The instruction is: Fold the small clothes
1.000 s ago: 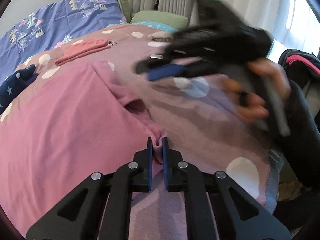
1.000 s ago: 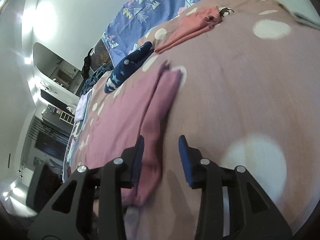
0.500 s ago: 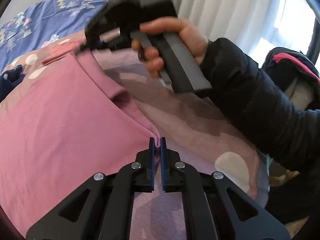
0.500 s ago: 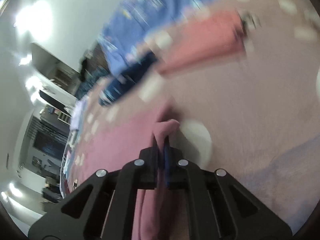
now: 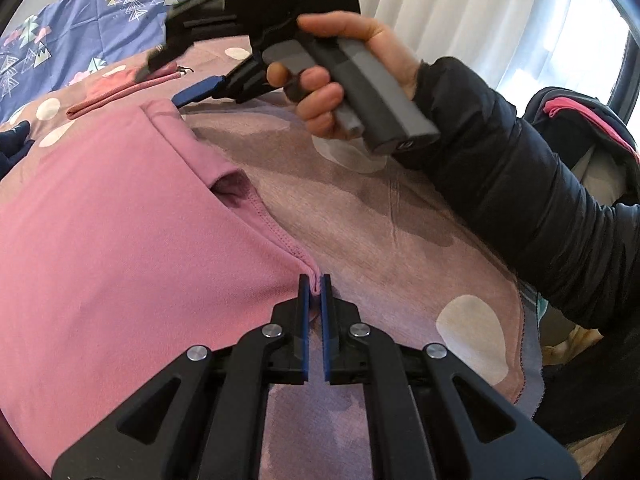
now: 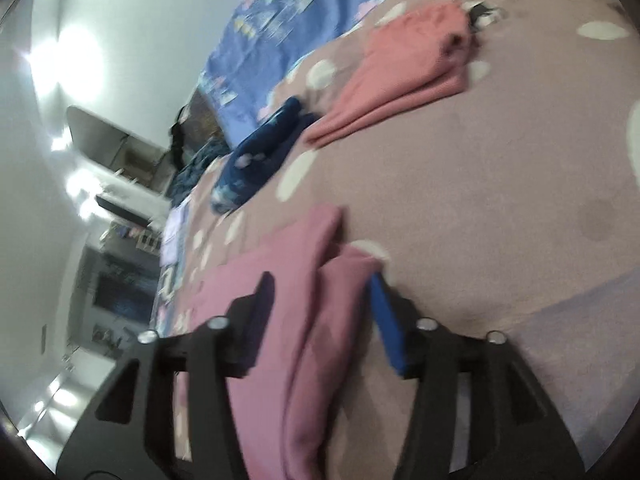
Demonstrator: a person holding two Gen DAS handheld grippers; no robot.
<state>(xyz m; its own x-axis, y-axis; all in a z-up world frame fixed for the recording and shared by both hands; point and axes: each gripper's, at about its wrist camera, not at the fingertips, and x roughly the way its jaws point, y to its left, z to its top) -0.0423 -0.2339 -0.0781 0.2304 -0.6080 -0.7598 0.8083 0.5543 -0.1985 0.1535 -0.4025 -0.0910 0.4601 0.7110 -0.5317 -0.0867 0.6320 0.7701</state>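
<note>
A pink garment [image 5: 120, 240] lies spread on the mauve spotted bedcover [image 5: 400, 240]. My left gripper [image 5: 315, 284] is shut on the garment's near corner hem. My right gripper [image 5: 160, 84], held in a hand, hovers over the garment's far corner with its jaws apart. In the right wrist view the right gripper [image 6: 320, 284] is open and straddles the folded edge of the pink garment [image 6: 296, 320] without clamping it.
A folded salmon garment [image 6: 412, 80] and a navy starred garment [image 6: 256, 160] lie farther up the bed. A blue tree-print sheet [image 5: 60, 40] lies beyond. A dark bag with pink trim [image 5: 592, 128] stands to the right by the curtains.
My right gripper was shut on the pink garment's far edge half a second ago and has since opened, letting it go. My left gripper keeps its hold on the near corner.
</note>
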